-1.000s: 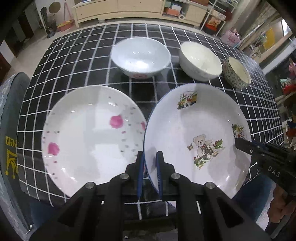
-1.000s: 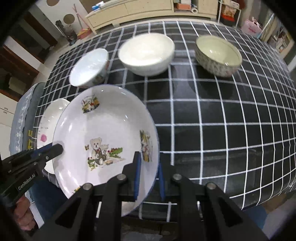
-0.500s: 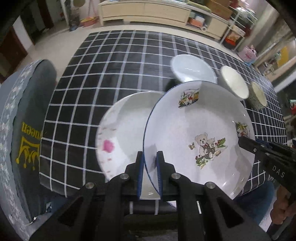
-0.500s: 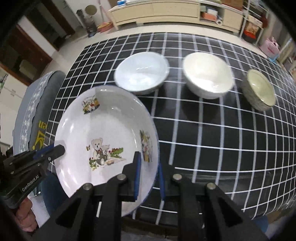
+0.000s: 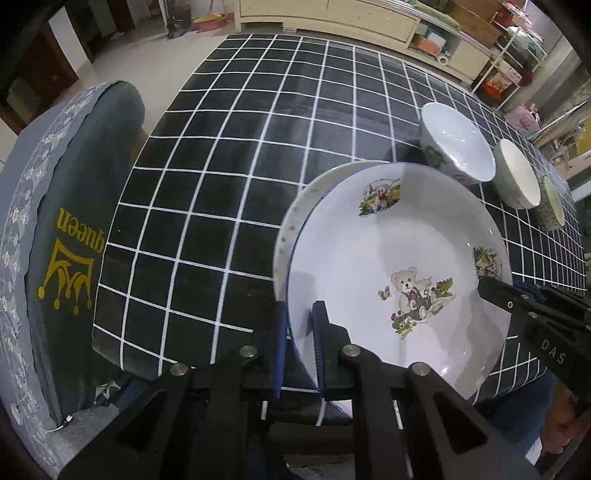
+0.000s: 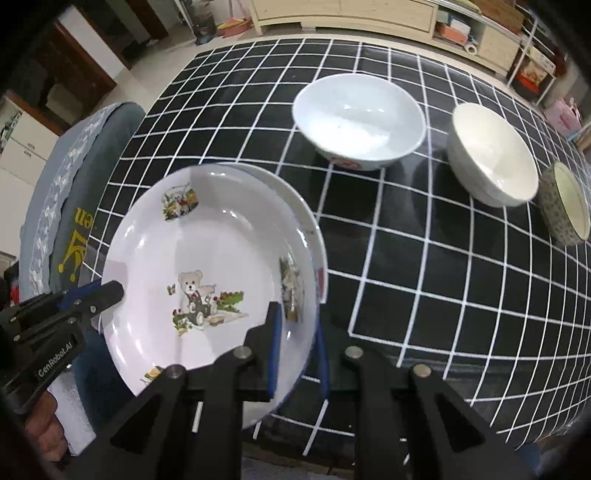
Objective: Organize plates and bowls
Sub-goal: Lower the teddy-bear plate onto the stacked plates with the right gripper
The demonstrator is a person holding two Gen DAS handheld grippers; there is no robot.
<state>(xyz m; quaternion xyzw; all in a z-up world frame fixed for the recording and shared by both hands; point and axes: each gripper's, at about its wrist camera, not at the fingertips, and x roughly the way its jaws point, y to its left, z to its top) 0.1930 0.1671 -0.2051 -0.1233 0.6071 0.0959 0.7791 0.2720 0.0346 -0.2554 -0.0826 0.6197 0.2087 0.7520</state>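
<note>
Moved since earlier frame: bear plate (image 5: 391, 266) carried sideways from beside the spotted plate (image 5: 291, 221) to directly over it; the bowls now sit farther toward the right of the left wrist view.
Bear plate: white, blue-edged, teddy bear print in the well; held clear above the bench (image 5: 258, 147) near its front edge, gripped at two opposite rim points.
Left gripper (image 5: 298, 347): fingers (image 5: 320, 332) clamped on the plate's near-left rim, one either side of the edge.
Right gripper (image 6: 295, 343): fingers (image 6: 275, 339) clamped on the plate's right rim in the same manner.
Spotted plate: lies on the bench under the bear plate; only a crescent of its rim shows at the left in the left wrist view and at the upper right in the right wrist view; contact between the two plates cannot be told.
Bowls: large white bowl (image 6: 358, 120), plain cream bowl (image 6: 493, 153) and patterned bowl (image 6: 565, 205) in a row farther back, well apart from the plates.
Bench: black cloth with white grid.
Chair (image 5: 70, 236): grey-blue cover with gold crown and lettering, at the bench's left end.
Cut off: person's hand (image 6: 42, 430) only partly seen at the lower left edge; cabinet (image 6: 347, 14) beyond the bench, contents too small to tell.
</note>
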